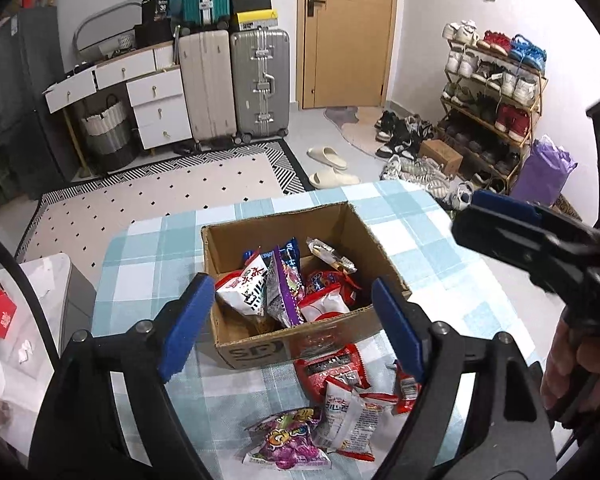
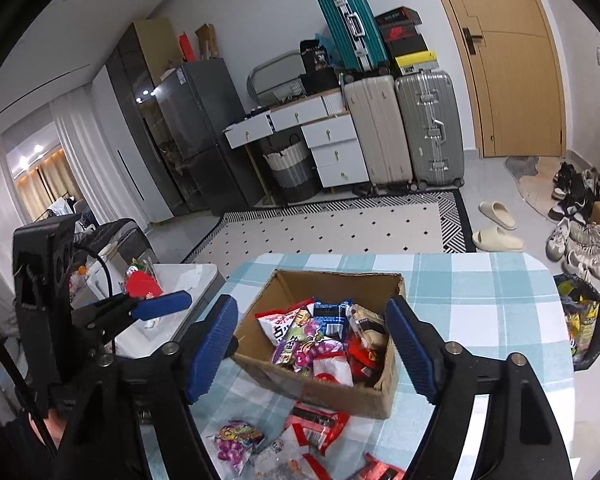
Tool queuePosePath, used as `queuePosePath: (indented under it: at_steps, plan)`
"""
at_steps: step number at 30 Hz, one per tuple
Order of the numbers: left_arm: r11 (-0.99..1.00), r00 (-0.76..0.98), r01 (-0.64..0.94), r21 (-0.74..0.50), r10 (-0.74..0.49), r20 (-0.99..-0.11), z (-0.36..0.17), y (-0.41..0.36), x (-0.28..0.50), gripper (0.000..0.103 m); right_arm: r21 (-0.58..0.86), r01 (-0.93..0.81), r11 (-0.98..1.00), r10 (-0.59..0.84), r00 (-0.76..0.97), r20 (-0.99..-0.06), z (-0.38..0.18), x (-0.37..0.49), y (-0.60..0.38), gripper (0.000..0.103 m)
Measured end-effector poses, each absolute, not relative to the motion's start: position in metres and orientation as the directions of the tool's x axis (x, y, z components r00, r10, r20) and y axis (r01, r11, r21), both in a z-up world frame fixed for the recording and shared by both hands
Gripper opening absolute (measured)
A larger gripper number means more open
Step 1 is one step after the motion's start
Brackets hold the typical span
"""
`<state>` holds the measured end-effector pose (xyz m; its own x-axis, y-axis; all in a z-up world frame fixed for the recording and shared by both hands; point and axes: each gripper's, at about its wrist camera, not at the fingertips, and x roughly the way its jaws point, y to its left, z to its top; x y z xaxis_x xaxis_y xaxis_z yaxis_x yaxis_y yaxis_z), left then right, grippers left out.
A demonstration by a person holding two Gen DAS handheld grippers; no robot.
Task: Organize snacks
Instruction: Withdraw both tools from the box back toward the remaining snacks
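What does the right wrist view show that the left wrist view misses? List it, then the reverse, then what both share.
Only the right wrist view: the full fridge, curtains and a bin by the table. Only the left wrist view: the shoe rack and purple bag. Both: the cardboard box of snacks, loose packets before it, the checked tablecloth, suitcases, door.

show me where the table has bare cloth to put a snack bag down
Bare cloth lies right of the cardboard box, out to the table edge, and in the strip behind the box. Left of the box is a narrower strip. In front of the box it is crowded with loose snack packets.
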<state>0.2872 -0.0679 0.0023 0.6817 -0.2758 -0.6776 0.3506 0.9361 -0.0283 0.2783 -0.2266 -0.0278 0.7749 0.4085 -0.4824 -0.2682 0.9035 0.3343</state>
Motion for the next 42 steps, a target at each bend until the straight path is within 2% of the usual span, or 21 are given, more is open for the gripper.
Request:
queuePosePath:
  at_steps: [7, 15, 19, 21, 23, 34, 42]
  plan:
    - [0.941, 0.725, 0.338, -0.010, -0.267, -0.635, 0.022, -0.060, 0.249, 0.082, 0.303, -0.281, 0.910, 0.394, 0.814, -0.428, -0.022, 0.228, -0.230, 0.094]
    - [0.941, 0.750, 0.336, -0.029, -0.286, -0.596, 0.031, -0.051, 0.205, 0.084, 0.312, -0.284, 0.907, 0.392, 0.842, -0.372, -0.034, 0.174, -0.238, 0.100]
    - [0.944, 0.764, 0.326, -0.049, -0.294, -0.574, 0.029, -0.047, 0.189, 0.093, 0.305, -0.282, 0.910, 0.384, 0.850, -0.360, -0.043, 0.154, -0.241, 0.101]
    - [0.946, 0.776, 0.318, -0.058, -0.295, -0.557, 0.026, -0.043, 0.180, 0.102, 0.297, -0.283, 0.912, 0.380, 0.856, -0.350, -0.048, 0.143, -0.242, 0.102]
    - [0.948, 0.781, 0.314, -0.062, -0.294, -0.551, 0.021, -0.042, 0.176, 0.102, 0.290, -0.276, 0.916, 0.370, 0.861, -0.349, -0.052, 0.137, -0.243, 0.102]
    - [0.965, 0.784, 0.250, -0.082, -0.251, -0.568, -0.034, -0.029, 0.163, 0.102, 0.292, -0.233, 0.928, 0.341, 0.847, -0.408, -0.099, 0.128, -0.246, 0.102]
    - [0.965, 0.729, 0.237, -0.111, -0.252, -0.636, -0.098, -0.025, 0.163, 0.102, 0.300, -0.202, 0.932, 0.334, 0.801, -0.498, -0.152, 0.138, -0.243, 0.102]
